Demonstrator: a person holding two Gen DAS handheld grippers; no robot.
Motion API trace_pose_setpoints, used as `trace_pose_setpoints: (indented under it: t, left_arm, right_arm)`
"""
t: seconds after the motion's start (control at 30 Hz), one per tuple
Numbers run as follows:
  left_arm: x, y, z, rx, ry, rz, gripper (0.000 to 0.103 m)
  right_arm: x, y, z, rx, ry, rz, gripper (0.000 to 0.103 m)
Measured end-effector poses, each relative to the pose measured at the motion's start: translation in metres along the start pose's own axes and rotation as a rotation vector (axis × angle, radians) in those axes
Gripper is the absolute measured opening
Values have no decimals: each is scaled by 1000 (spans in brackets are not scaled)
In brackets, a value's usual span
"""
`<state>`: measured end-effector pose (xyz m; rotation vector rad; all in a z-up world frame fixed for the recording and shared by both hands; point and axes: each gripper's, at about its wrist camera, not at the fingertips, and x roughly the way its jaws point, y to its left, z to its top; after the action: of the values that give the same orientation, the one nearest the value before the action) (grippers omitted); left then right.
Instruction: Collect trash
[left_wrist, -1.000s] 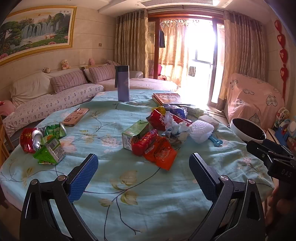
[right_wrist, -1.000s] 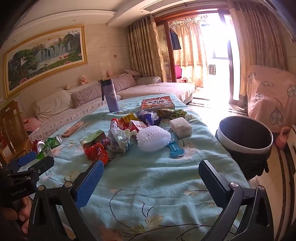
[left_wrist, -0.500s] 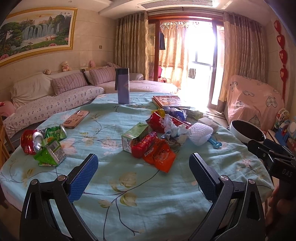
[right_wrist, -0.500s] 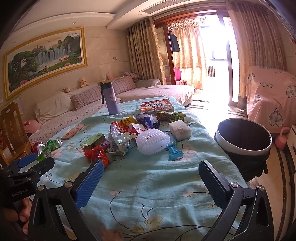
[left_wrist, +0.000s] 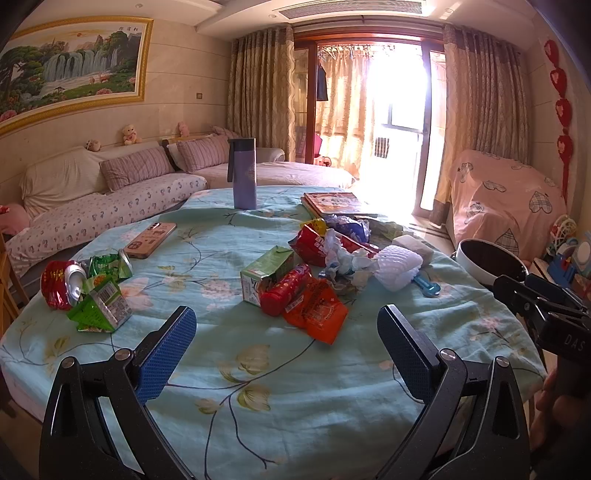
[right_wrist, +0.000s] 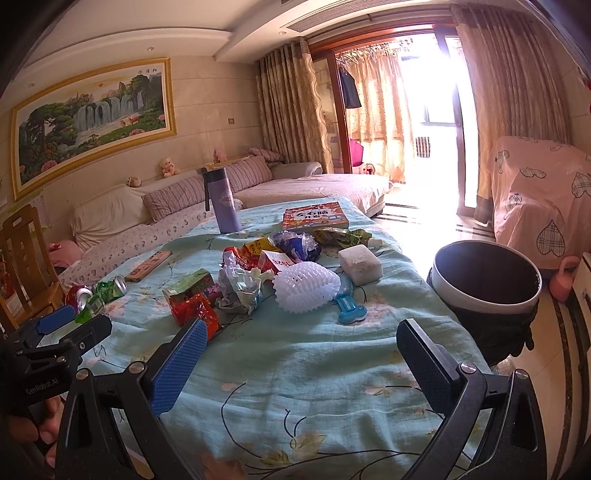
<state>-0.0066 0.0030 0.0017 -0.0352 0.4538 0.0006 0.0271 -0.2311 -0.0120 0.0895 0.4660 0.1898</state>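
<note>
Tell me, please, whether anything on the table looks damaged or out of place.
Yes. A crushed red can and crumpled green packs lie at the table's left edge. Mid-table is a heap of wrappers, with a dented green carton tipped over beside it. The trash bin stands off the right side. Both grippers are open and empty.

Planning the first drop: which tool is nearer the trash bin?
Right. The right tool is beside the trash bin; the left tool is farther, across the table.
</note>
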Motion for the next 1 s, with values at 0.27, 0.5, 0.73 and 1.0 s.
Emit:
trace_pose_setpoints:
  t: [0.27,0.5,0.73,1.0]
  left_arm:
    - [-1,-4,-1,7,0,-3,101]
    - [0,-5,-1,9,2,-7,101]
    - [4,-8,0,12,13,-20,101]
    - [23,-9,2,-13,72,-62,101]
  right_arm:
    - [0,0,0,4,0,1,103]
    - [-1,-1,0,8,-2,2,103]
    - [0,-3,1,15,2,6,103]
    - [12,-15,4,29,37,17,103]
